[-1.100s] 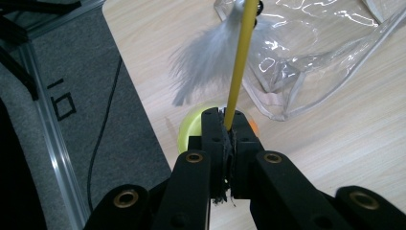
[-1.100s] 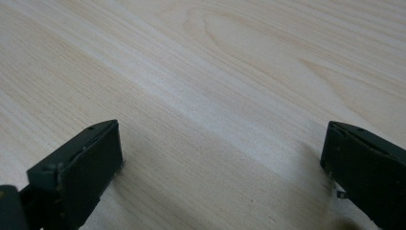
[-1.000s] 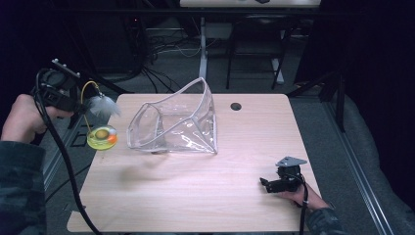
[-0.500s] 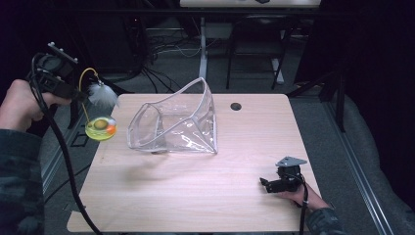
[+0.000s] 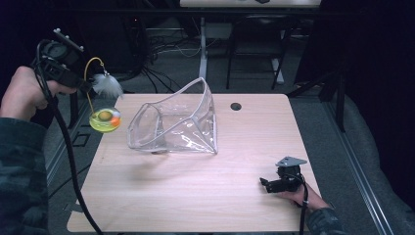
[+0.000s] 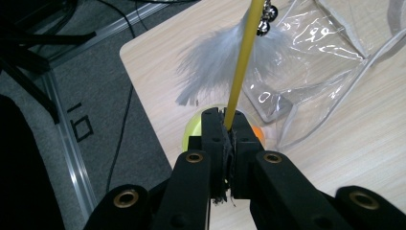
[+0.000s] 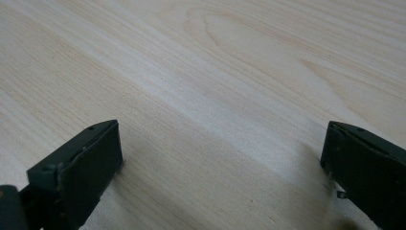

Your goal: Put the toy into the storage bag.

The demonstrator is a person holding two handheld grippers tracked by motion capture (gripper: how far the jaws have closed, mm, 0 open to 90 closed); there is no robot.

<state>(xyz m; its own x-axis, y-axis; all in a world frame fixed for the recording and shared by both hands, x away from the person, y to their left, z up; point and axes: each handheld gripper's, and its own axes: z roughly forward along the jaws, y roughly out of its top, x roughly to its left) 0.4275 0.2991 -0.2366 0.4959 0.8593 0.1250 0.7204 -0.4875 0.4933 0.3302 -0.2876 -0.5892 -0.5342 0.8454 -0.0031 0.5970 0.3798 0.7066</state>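
My left gripper (image 5: 84,86) is raised beyond the table's far left corner, shut on the thin yellow stem (image 6: 242,62) of a cat toy. A white feather (image 5: 106,85) and small bells (image 6: 266,19) sit on the stem just past the jaws. The stem arches over (image 5: 93,61) and carries a yellow-green dish (image 5: 104,120) with an orange ball (image 5: 115,121), hanging by the table's left edge. A clear plastic pouch (image 5: 176,122) lies on its side mid-table, its mouth facing the toy. My right gripper (image 5: 266,185) rests open on the wooden table (image 7: 215,72), nothing between its jaws.
A small dark hole (image 5: 236,106) marks the tabletop at the far right of the pouch. Cables (image 5: 161,49) and chair legs stand on the floor behind the table. A metal rail (image 6: 67,143) runs along the floor at the table's left side.
My left gripper has risen and drawn back to the left with the toy; the yellow-green dish has lifted with it. The right gripper and pouch have stayed put.
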